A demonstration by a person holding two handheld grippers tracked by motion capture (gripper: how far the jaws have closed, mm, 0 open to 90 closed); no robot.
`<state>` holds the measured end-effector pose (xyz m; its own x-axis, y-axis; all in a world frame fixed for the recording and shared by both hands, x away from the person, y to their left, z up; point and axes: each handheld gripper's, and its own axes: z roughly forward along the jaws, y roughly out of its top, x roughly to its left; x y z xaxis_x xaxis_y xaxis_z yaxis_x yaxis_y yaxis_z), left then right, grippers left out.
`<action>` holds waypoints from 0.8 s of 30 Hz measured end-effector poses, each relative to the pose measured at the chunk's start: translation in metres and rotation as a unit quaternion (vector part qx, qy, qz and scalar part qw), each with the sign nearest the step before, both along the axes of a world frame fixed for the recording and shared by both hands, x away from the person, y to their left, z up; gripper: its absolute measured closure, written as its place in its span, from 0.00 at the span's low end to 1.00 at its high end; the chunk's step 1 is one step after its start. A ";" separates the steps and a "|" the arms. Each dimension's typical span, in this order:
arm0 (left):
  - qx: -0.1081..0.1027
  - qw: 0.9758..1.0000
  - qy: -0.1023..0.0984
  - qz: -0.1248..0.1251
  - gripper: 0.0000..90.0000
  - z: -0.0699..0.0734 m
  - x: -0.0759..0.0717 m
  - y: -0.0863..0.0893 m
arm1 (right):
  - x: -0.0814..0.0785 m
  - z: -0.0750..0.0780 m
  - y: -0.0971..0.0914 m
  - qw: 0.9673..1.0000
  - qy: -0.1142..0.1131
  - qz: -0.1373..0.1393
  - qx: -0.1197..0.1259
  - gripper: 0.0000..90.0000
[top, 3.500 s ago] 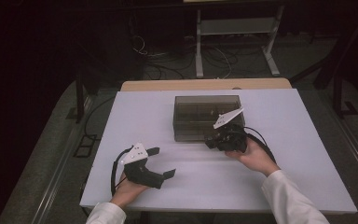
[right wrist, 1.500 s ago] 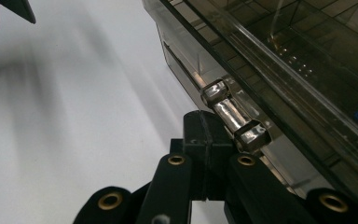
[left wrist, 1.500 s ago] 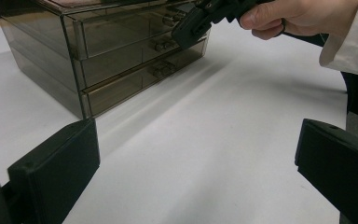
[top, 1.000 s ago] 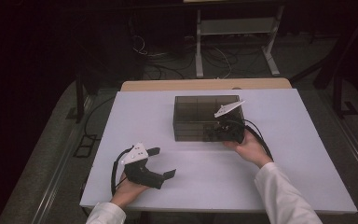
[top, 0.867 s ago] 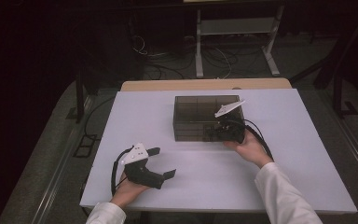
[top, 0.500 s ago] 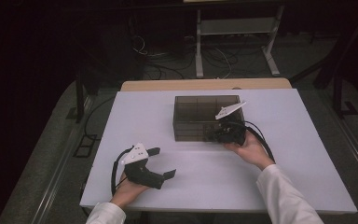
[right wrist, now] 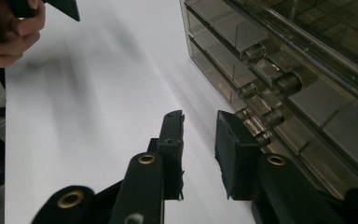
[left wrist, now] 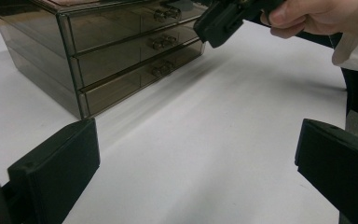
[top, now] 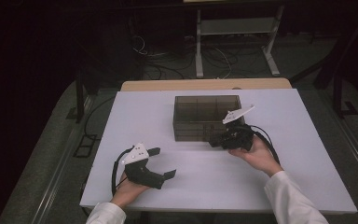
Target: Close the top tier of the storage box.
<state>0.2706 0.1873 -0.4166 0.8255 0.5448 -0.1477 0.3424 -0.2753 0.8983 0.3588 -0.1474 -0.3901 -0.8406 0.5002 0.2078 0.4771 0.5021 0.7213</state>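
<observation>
drawer unit (right wrist: 279, 70) top and far end cut off by right gripper view's edge

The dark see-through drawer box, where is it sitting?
In the high view the drawer box stands toward the table's far middle, with the right gripper at its front.

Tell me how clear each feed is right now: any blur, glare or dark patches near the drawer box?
High view: table evenly lit, surroundings nearly black, smoky drawer box dim. Left gripper view: box sharp, near jaws soft. Right gripper view: right tool sharp, knobs carry faint highlights, hand in the corner soft.
</observation>
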 end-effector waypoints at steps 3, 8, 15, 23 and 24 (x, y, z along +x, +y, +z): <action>0.000 1.000 -0.001 0.000 0.00 0.000 0.000 0.000 | -0.004 0.001 -0.004 1.000 -0.001 0.000 0.007 0.73; 0.000 1.000 0.000 0.000 0.00 0.000 0.000 -0.001 | -0.014 0.003 -0.010 1.000 -0.015 -0.006 0.011 0.58; 0.002 1.000 0.000 0.000 0.00 0.000 -0.001 -0.001 | -0.027 0.003 -0.020 0.999 -0.023 -0.021 0.017 0.30; 0.003 1.000 0.000 0.000 0.00 0.000 -0.001 -0.002 | -0.041 0.002 -0.037 0.999 -0.024 -0.030 0.034 0.19; 0.003 1.000 0.000 0.000 0.00 0.000 -0.001 -0.002 | -0.043 0.002 -0.039 0.999 -0.024 -0.032 0.034 0.17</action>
